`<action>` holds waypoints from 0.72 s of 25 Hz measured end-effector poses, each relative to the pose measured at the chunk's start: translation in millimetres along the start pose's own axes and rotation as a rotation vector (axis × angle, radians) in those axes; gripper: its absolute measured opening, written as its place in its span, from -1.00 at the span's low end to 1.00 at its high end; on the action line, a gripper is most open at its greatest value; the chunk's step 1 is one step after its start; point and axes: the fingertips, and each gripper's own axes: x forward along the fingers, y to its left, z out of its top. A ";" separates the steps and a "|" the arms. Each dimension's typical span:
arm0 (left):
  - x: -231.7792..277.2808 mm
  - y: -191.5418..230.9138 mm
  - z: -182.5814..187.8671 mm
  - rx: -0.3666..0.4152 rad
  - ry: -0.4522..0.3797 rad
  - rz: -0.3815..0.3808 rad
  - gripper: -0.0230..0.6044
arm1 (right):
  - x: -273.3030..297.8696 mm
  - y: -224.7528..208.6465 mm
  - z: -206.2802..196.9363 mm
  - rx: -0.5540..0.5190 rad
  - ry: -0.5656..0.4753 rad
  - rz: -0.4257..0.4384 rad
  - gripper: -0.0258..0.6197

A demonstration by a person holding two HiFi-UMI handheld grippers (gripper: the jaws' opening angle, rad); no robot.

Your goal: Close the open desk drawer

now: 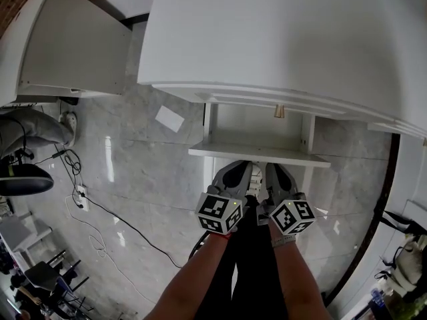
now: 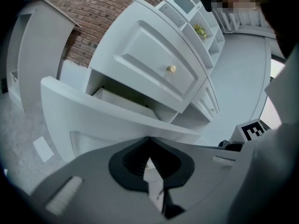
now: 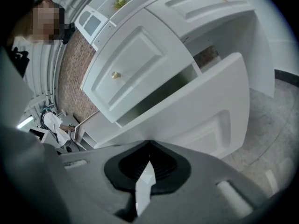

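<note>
The white desk (image 1: 287,39) fills the top of the head view, and its lower drawer (image 1: 259,153) stands pulled out toward me. My left gripper (image 1: 239,168) and right gripper (image 1: 275,168) sit side by side just in front of the drawer front, both shut and holding nothing. In the left gripper view the left gripper (image 2: 149,140) points at the drawer front (image 2: 93,120); above it is a closed drawer with a brass knob (image 2: 172,68). The right gripper (image 3: 149,143) faces the same drawer front (image 3: 210,111). Whether the tips touch the panel cannot be told.
A second white cabinet (image 1: 73,45) stands at the upper left. On the marble floor lie a sheet of paper (image 1: 169,118) and trailing cables (image 1: 87,205). A black chair seat (image 1: 23,179) is at the left edge. A brick wall (image 2: 88,13) runs behind the desk.
</note>
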 end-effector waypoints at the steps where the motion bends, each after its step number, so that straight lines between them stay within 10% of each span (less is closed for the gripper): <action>1: 1.9 0.9 2.4 0.000 -0.004 0.000 -0.92 | 2.4 0.2 2.3 0.001 -0.001 0.003 -0.92; 18: 35.9 14.4 37.5 -0.020 -0.075 0.023 -0.92 | 39.6 -5.6 36.0 0.019 -0.043 0.023 -0.92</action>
